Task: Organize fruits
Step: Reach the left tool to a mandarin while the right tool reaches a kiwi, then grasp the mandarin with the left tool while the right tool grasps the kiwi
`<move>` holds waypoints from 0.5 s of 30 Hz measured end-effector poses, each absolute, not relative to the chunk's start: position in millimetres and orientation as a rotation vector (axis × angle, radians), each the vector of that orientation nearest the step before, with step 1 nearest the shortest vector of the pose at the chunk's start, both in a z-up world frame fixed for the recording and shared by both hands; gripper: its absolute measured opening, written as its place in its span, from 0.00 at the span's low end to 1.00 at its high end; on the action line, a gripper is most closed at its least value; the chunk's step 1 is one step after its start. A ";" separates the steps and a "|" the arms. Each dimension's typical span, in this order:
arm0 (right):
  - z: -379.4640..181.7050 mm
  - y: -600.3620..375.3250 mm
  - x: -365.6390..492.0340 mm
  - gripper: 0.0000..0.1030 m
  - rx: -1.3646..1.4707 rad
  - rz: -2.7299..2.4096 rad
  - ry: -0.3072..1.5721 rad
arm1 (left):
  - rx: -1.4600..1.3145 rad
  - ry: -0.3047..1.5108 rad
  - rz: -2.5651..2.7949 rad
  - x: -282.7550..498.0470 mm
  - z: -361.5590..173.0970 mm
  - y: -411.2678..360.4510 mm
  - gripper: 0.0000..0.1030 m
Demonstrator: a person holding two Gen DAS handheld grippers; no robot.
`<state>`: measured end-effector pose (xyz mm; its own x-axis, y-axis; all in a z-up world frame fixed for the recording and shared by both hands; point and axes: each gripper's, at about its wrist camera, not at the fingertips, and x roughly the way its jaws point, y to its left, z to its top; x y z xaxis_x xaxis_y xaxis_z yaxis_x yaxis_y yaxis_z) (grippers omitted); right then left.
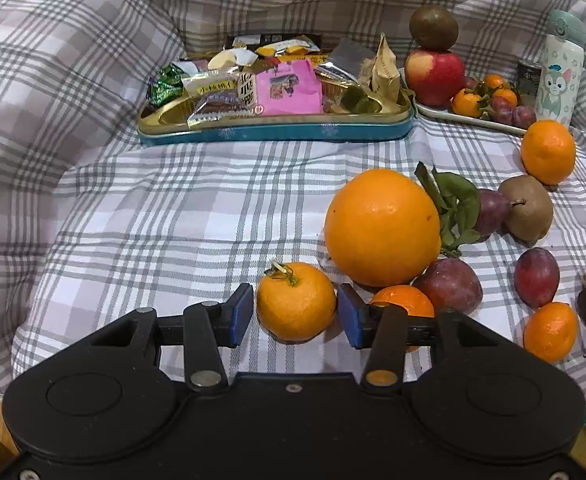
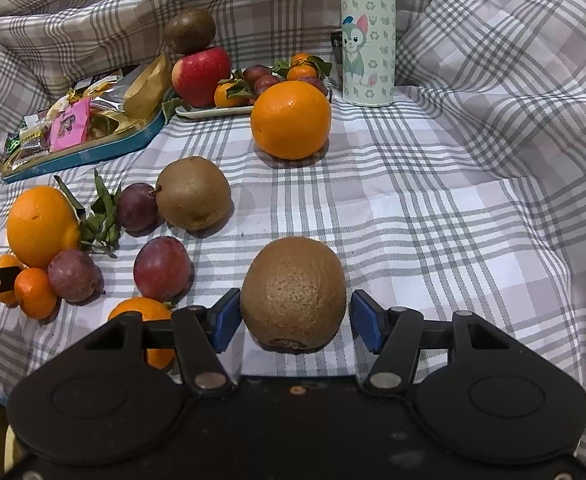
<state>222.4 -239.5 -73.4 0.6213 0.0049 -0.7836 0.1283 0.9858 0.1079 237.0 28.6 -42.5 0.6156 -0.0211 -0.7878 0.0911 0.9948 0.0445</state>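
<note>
A small mandarin (image 1: 296, 302) with a green stem lies on the plaid cloth between the blue pads of my left gripper (image 1: 296, 316). The jaws are open, with a thin gap on each side of the fruit. In the right wrist view a brown kiwi (image 2: 293, 296) rests on the cloth inside my right gripper (image 2: 296, 322), also open; a sliver of cloth shows by the right pad. A white plate (image 1: 473, 120) at the back holds a red apple (image 1: 435, 76) topped by a kiwi, plus mandarins and plums.
Loose fruit crowds the cloth: a large orange (image 1: 383, 226) with leaves, plums (image 1: 449, 284), mandarins, another kiwi (image 2: 193, 194) and a second orange (image 2: 291, 120). A blue tin of snacks (image 1: 277, 130) sits at the back, a cartoon bottle (image 2: 368, 40) beside the plate. Rumpled bedding rises all round.
</note>
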 end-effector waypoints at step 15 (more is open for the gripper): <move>-72.3 -237.0 223.6 0.55 0.132 -0.056 0.891 | 0.019 0.911 -0.042 237.0 -40.3 36.6 0.50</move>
